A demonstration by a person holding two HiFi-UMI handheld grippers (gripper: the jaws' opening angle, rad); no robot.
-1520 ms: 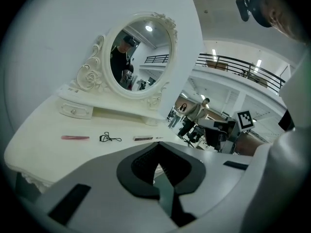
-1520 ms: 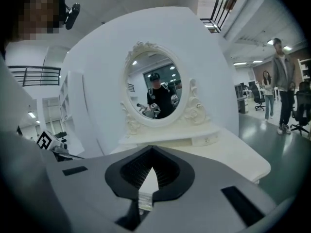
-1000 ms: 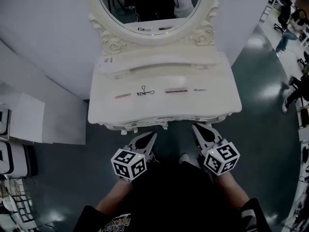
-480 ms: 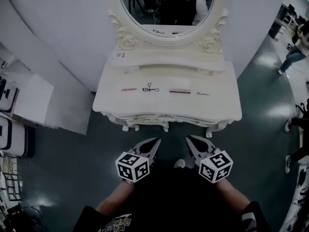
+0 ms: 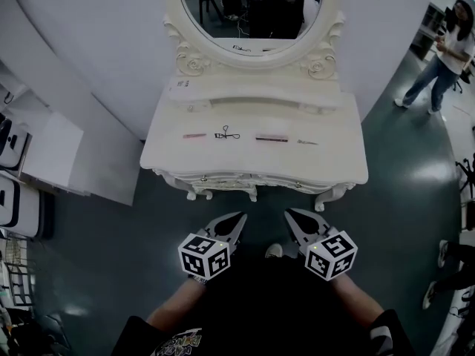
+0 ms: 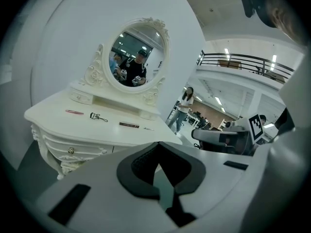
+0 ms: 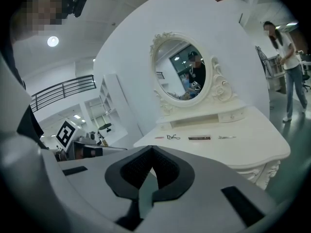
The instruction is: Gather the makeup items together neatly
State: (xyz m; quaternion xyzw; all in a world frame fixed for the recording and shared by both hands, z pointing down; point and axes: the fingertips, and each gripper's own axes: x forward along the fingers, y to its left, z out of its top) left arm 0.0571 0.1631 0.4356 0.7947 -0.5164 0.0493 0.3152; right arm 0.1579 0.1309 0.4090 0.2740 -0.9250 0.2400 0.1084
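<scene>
From the head view, four makeup items lay in a spaced row across the white counter (image 5: 252, 165) below the oval mirror (image 5: 252, 6). From left to right they were a pink stick (image 5: 194, 135), an eyelash curler (image 5: 226, 133), a dark slim case (image 5: 272, 137) and a small silvery tool (image 5: 306, 142), none touching another. The left gripper (image 5: 240, 216) and right gripper (image 5: 289, 213) hung over the floor (image 5: 111, 243), short of the counter's front edge and well apart from the items. In the left gripper view, the left gripper's fingers were closed together on nothing, with the row lying far ahead on the counter. In the right gripper view, the right gripper's fingers likewise met with nothing between them. A person (image 7: 289, 57) stood to the right of the counter.
</scene>
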